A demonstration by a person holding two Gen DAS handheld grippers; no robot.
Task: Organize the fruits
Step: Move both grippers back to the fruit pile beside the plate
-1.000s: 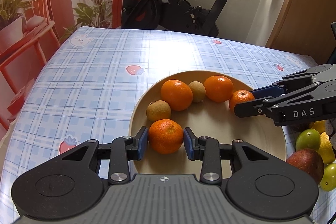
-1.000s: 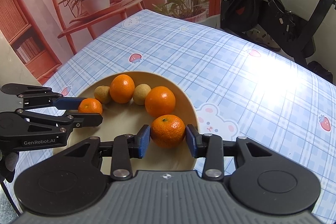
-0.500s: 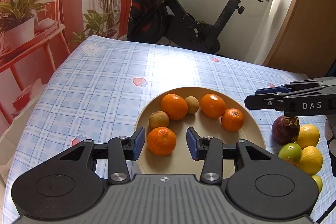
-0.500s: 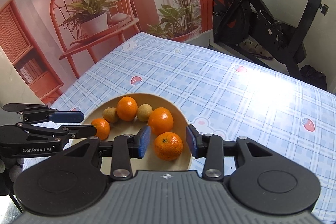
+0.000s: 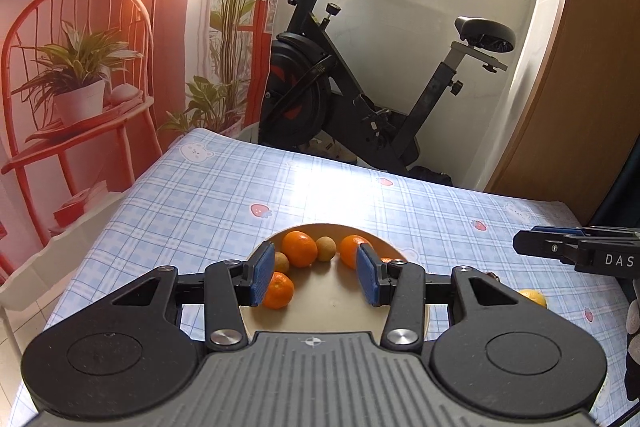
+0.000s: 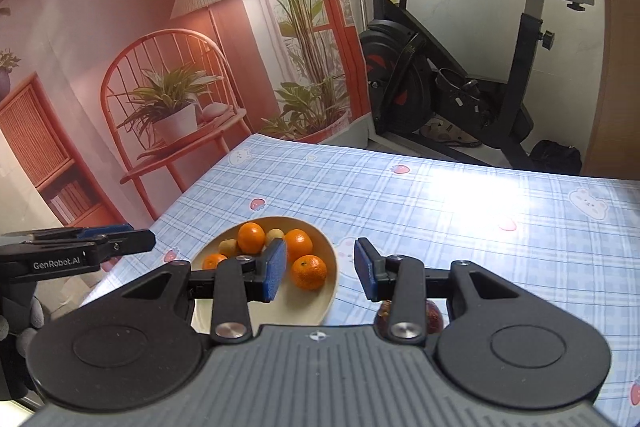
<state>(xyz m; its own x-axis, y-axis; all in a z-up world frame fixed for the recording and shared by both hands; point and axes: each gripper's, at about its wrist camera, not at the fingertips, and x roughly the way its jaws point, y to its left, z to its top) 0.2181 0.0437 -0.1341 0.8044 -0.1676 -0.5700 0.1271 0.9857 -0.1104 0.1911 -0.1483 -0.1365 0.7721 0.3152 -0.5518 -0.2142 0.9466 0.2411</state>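
Observation:
A beige plate (image 5: 332, 311) (image 6: 304, 303) lies on the blue checked tablecloth. It holds several oranges, among them a near one (image 5: 279, 291) and another (image 6: 308, 271), and two small brown fruits (image 5: 325, 248) (image 6: 275, 235). My left gripper (image 5: 316, 277) hangs above the plate's near side, open, with nothing between its blue pads. My right gripper (image 6: 320, 273) hovers open over the plate's right rim, well above the orange seen through its gap. Each gripper shows in the other's view: the right gripper (image 5: 520, 241) and the left gripper (image 6: 150, 239).
A dark purple fruit (image 6: 434, 311) and a yellow lemon (image 5: 532, 297) lie on the cloth right of the plate, mostly hidden by my fingers. An exercise bike (image 5: 360, 87) stands beyond the table's far edge. A printed backdrop hangs on the left, a wooden panel on the right.
Both grippers have risen and drawn back from the plate. The oranges that sat between their pads stay on the plate. The left jaws have widened.

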